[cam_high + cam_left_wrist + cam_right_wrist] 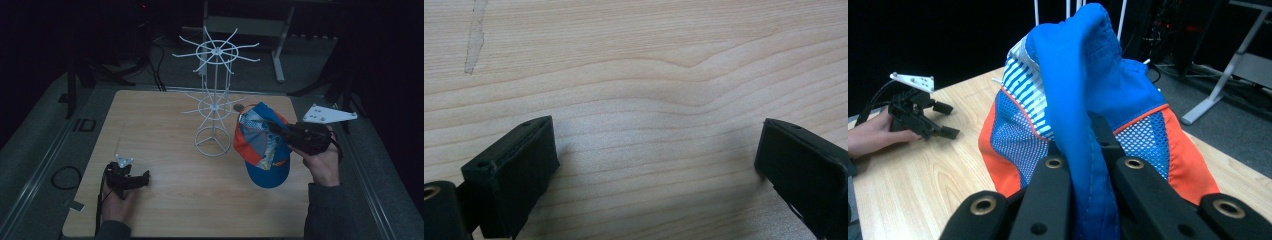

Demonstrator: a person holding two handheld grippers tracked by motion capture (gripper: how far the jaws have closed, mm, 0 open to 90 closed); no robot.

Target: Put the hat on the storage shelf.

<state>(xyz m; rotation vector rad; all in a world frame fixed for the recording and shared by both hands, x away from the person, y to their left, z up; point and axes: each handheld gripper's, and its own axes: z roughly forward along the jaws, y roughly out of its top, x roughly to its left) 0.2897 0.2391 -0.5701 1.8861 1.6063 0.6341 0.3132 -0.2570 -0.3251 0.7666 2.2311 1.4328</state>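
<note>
A blue and orange mesh cap [262, 147] hangs above the right part of the wooden table [160, 135], close beside a white wire rack [215, 100] with spoked arms. My right gripper [269, 126] is shut on the cap's blue fabric, with a hand behind it. In the right gripper view the cap [1078, 85] is bunched between the black jaws of my right gripper [1088, 150]. My left gripper [145, 176] rests on the table at the front left, open and holding nothing. Its own view shows the jaws of the left gripper [656, 145] wide apart over bare wood.
The rack's round base [212, 141] stands at the table's middle. A grey desk leg [277, 55] and dark cables [65, 177] lie on the floor beyond the table edges. A pale streak [474, 40] marks the wood near the left gripper.
</note>
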